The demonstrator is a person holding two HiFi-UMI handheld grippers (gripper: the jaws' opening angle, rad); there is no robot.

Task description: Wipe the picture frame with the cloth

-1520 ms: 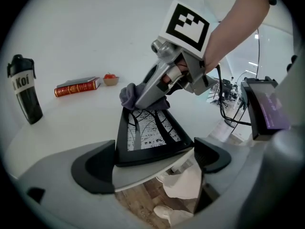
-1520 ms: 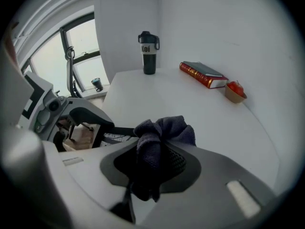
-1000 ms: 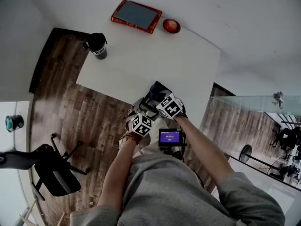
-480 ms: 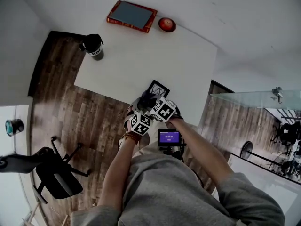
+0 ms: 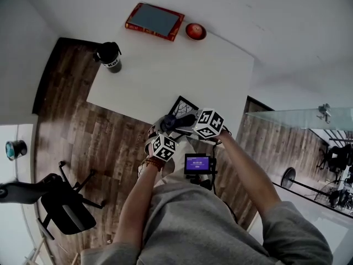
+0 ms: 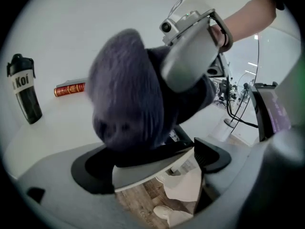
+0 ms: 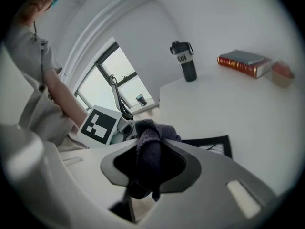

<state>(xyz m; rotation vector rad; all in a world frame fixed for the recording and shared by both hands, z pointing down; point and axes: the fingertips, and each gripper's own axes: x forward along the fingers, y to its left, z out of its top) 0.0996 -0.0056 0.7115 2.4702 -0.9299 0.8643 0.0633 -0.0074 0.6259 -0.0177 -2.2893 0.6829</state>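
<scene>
Clamping the near edge of the picture frame (image 6: pixel 164 149), the left gripper (image 6: pixel 151 165) is steadying it at the table's (image 5: pixel 165 70) near edge so it cannot slide. Just beyond, the right gripper (image 7: pixel 151 166) is pinching a dark cloth (image 7: pixel 148 142) and pressing it onto the frame's face, while the bottle (image 5: pixel 110 55) and red book (image 5: pixel 154 19) are standing well apart at the far side.

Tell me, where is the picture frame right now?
In the head view the frame sits at the near edge of the table, straight ahead of the person, partly under the cloth in the right gripper; the left gripper seems to grip it.
</scene>
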